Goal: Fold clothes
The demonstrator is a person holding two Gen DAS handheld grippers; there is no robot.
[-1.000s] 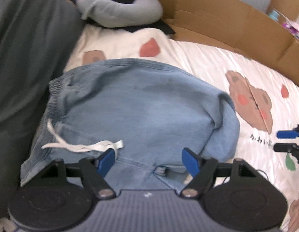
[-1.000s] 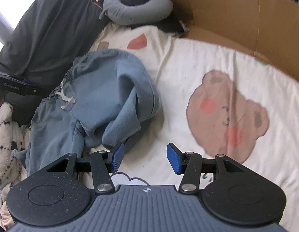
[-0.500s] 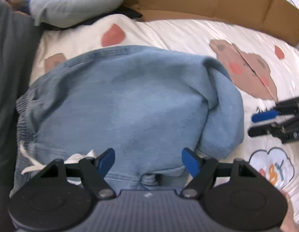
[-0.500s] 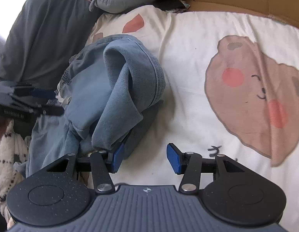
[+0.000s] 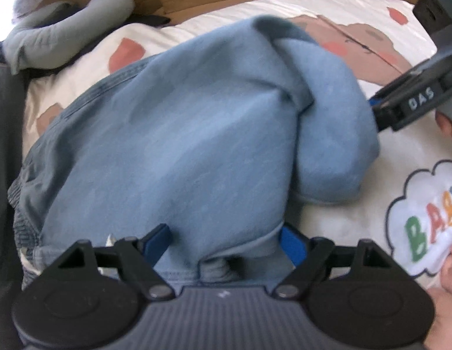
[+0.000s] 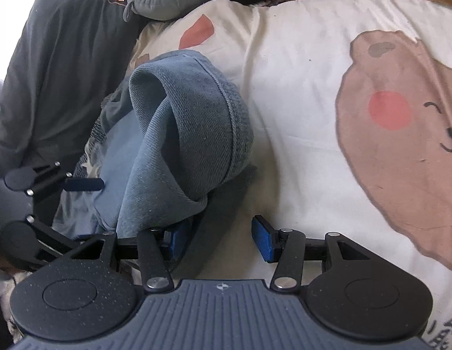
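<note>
Though bunched into a hump, the blue denim shorts (image 5: 196,134) lie on the bear-print bed sheet (image 6: 298,87), long axis running left to right, waistband left. Left hand-held gripper (image 5: 226,245) is nearer: near hem sits between its widening jaws, pads not pressing. Right hand-held gripper (image 6: 218,240), half open, holds nothing; the shorts' right fold (image 6: 190,134) lies just left of it.

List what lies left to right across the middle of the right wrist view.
Dark grey cushion → left gripper → blue denim garment → bare cream sheet → brown bear print.
</note>
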